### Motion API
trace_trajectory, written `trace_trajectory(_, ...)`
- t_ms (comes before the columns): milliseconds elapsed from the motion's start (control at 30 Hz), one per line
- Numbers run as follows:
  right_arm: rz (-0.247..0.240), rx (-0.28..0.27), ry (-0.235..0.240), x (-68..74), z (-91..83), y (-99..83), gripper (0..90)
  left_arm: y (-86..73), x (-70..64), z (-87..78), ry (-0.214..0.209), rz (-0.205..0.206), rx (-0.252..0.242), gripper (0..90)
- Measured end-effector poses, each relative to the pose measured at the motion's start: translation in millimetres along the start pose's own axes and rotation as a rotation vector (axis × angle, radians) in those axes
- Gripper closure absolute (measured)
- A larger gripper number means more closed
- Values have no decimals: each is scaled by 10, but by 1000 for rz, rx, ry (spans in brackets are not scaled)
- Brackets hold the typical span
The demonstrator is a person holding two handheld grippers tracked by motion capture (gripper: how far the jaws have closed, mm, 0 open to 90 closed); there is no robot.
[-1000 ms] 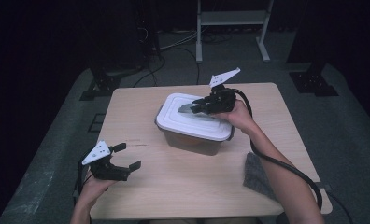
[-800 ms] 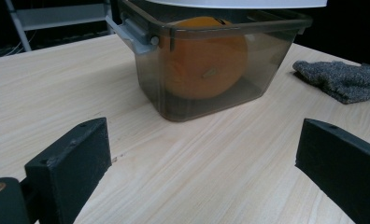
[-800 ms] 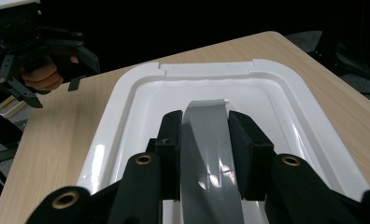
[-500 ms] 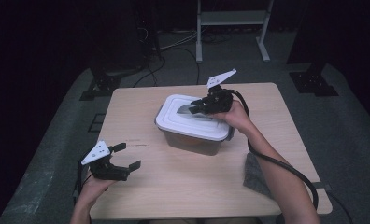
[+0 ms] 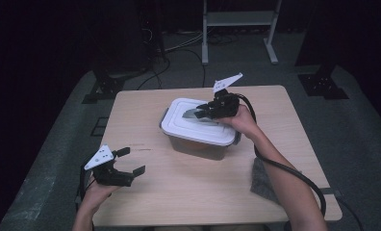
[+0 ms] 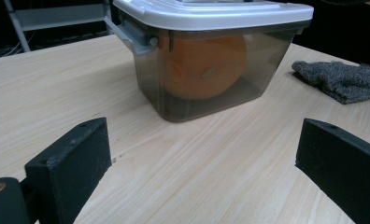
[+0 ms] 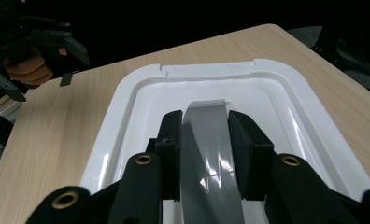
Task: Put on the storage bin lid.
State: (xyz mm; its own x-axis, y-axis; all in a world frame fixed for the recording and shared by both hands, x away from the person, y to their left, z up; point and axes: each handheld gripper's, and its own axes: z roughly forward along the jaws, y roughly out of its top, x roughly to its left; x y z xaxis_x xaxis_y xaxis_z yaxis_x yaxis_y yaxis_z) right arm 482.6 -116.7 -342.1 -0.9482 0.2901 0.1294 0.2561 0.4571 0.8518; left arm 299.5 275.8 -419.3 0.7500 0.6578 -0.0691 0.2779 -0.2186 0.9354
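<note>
right gripper (image 5: 196, 114) clamped on the grey lid handle (image 7: 210, 140) of the container (image 5: 198, 139)

the container sits mid-table (image 5: 188, 192), white lid (image 7: 276, 98) on, an orange thing (image 6: 199, 65) inside. left gripper (image 5: 131, 161) hovers near the table's front left corner, jaws wide, holding nothing. a grey cloth (image 6: 342, 79) lies nearby.

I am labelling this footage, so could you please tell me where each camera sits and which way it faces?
High view: above the person's side of the table, looking forward and down on the lidded box; both forearms and hands enter from the bottom.
Left gripper view: rides the left gripper, low over the table, facing the box's side; open jaws at the bottom.
Right gripper view: rides the right gripper, looking along the lid; jaws shut on the grey lid handle.
Shared: all three show the box.
</note>
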Motion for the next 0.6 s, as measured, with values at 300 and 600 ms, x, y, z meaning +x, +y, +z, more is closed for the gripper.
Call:
trace_trajectory(300, -2, -11, 1, -2, -4, -19, 656, -1, 0, 0, -1, -2, 2, 26)
trace_trajectory(600, -4, 9, 9, 25, 28, -34, 653, -3, -7, 9, -4, -2, 5, 27)
